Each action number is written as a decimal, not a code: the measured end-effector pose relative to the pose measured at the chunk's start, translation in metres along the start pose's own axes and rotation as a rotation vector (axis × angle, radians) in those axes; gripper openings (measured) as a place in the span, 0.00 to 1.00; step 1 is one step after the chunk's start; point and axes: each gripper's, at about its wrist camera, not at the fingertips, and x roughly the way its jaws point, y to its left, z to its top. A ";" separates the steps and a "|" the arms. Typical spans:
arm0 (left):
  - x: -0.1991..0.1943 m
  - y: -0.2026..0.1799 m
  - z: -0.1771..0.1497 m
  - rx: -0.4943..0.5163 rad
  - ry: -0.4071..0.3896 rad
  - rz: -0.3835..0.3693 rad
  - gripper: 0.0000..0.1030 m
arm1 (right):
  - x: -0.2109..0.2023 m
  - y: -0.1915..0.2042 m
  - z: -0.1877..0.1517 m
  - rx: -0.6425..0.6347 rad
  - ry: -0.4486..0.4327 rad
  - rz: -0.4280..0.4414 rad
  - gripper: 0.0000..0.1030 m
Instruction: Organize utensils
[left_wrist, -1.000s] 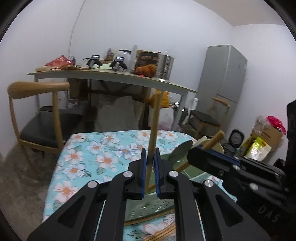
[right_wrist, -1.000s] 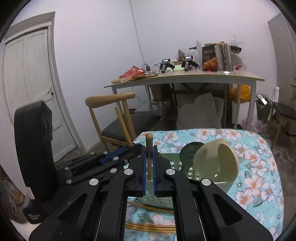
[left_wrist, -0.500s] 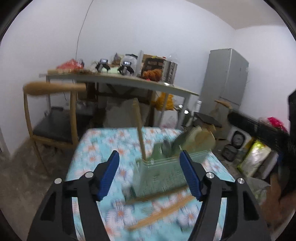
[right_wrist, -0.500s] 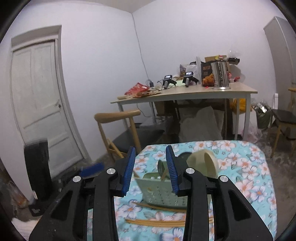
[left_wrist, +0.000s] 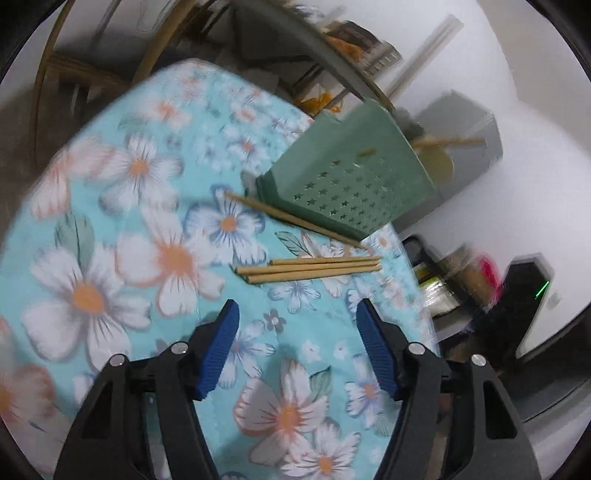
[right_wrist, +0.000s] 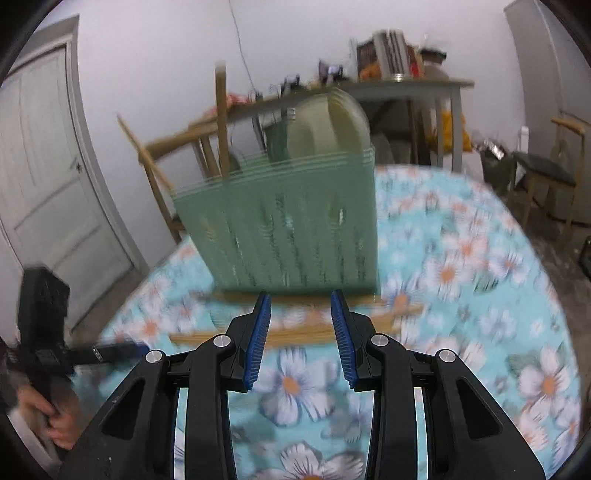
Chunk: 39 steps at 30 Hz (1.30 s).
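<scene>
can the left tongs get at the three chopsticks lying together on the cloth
Probably yes. The left tongs are open and empty, and the three chopsticks lie flat just ahead with only bare cloth between. The basket sits beyond them.

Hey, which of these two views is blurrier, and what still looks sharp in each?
Right wrist view: heavier motion smear across the green basket and chopsticks; only the right gripper is crisp. Left wrist view: the tablecloth blurs toward the edges; chopsticks, basket and left gripper stay fairly sharp.
</scene>
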 end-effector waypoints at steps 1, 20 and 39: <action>0.003 0.008 0.000 -0.067 0.011 -0.053 0.56 | 0.005 0.001 -0.005 -0.012 0.012 -0.012 0.33; 0.046 0.043 0.018 -0.421 -0.112 -0.100 0.02 | 0.049 -0.055 -0.029 0.273 0.193 0.106 0.34; 0.038 0.044 0.012 -0.571 -0.130 -0.127 0.20 | 0.049 -0.060 -0.028 0.288 0.191 0.116 0.35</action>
